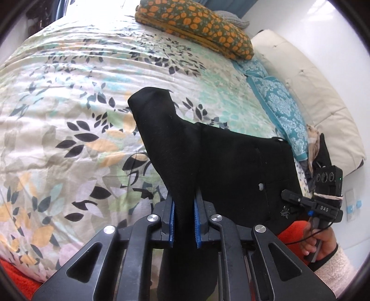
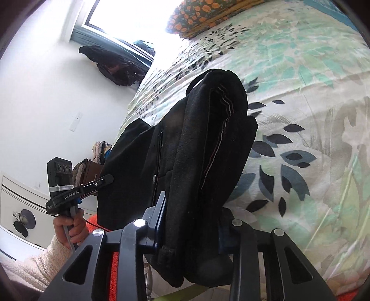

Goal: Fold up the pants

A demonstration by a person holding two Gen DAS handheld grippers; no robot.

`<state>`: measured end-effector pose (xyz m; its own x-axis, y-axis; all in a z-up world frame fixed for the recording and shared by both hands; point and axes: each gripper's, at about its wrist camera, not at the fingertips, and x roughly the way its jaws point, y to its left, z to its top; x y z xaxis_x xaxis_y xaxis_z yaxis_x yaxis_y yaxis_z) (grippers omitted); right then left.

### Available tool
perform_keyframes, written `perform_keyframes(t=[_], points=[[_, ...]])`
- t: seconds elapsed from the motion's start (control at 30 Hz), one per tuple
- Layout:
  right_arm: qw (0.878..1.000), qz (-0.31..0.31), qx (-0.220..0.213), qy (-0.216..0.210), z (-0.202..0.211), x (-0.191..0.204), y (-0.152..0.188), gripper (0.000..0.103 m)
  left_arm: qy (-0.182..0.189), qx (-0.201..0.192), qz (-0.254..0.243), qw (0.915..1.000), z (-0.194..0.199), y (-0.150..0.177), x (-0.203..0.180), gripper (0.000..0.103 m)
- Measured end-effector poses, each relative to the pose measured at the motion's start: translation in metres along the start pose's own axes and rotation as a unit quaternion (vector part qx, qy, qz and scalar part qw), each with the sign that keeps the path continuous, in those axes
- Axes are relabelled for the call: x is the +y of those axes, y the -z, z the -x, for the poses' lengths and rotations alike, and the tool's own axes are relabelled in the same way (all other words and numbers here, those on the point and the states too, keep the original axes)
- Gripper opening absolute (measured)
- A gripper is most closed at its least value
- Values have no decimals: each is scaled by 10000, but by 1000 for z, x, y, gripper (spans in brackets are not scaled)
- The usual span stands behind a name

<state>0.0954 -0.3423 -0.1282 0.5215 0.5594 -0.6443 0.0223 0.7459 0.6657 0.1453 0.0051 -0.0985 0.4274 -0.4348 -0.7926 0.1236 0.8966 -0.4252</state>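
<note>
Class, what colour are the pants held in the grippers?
Black pants, clearest in the left wrist view.

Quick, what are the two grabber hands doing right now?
Left gripper: closed on the black pants.
Right gripper: closed on a thick bunch of the same pants.

Bright daylight, blown-out window (image 2: 129,20), fisheye-bent dark edges, detail lost in black fabric (image 1: 219,157)
</note>
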Motion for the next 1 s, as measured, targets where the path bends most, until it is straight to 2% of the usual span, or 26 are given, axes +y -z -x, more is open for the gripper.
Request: perform_keyframes(t=[0.13, 0.3, 0.43, 0.53, 0.57, 0.6, 0.63, 0.67, 0.7, 0.73, 0.77, 0.83, 0.87, 0.93, 1.0], points=[[9989, 443, -93, -150, -3, 54, -21, 34, -31, -330, 165, 9993, 37, -14, 20, 11], [9970, 662, -88, -393, -21, 86, -36, 34, -197, -593, 371, 9974, 64, -23, 50, 11], [9979, 490, 49, -429, -44, 78, -30, 34, -337, -501, 466, 9971, 54, -16, 66, 12], [9991, 258, 209, -270, -60, 54, -15, 34, -509, -262, 452, 9973, 24, -2, 82, 13], [9994, 115, 283, -173, -71, 40, -8, 34, -640, -115, 396, 9971, 6, 4, 87, 15], [9991, -48, 415, -24, -83, 23, -2, 35, -913, 81, 315, 9953, -15, 11, 92, 25], [9979, -197, 572, 250, -95, 7, 5, 41, -1441, 257, 224, 9890, -31, 18, 98, 44], [9954, -324, 662, 605, -101, -8, 13, 45, -1847, 367, 151, 9820, -41, 25, 103, 54], [9948, -461, 614, 671, -100, -18, 19, 58, -1918, 303, 149, 9809, -40, 30, 105, 63], [9951, -559, 459, 672, -91, -23, 23, 70, -1880, 178, 214, 9818, -31, 34, 106, 64], [9952, -584, 264, 745, -78, -22, 24, 75, -1930, 89, 231, 9809, -20, 35, 104, 66], [9950, -418, -25, 911, -47, -13, 23, 96, -2182, -184, -28, 9757, 8, 35, 92, 69], [9930, -239, -123, 1151, -31, -4, 21, 102, -2324, -378, -224, 9716, 23, 35, 81, 69], [9837, 279, -309, 1747, 0, 20, 15, 103, -2611, -745, -638, 9603, 54, 34, 53, 73], [9691, 794, -483, 2285, 27, 51, 9, 103, -2864, -1189, -1037, 9450, 84, 38, 21, 77]])
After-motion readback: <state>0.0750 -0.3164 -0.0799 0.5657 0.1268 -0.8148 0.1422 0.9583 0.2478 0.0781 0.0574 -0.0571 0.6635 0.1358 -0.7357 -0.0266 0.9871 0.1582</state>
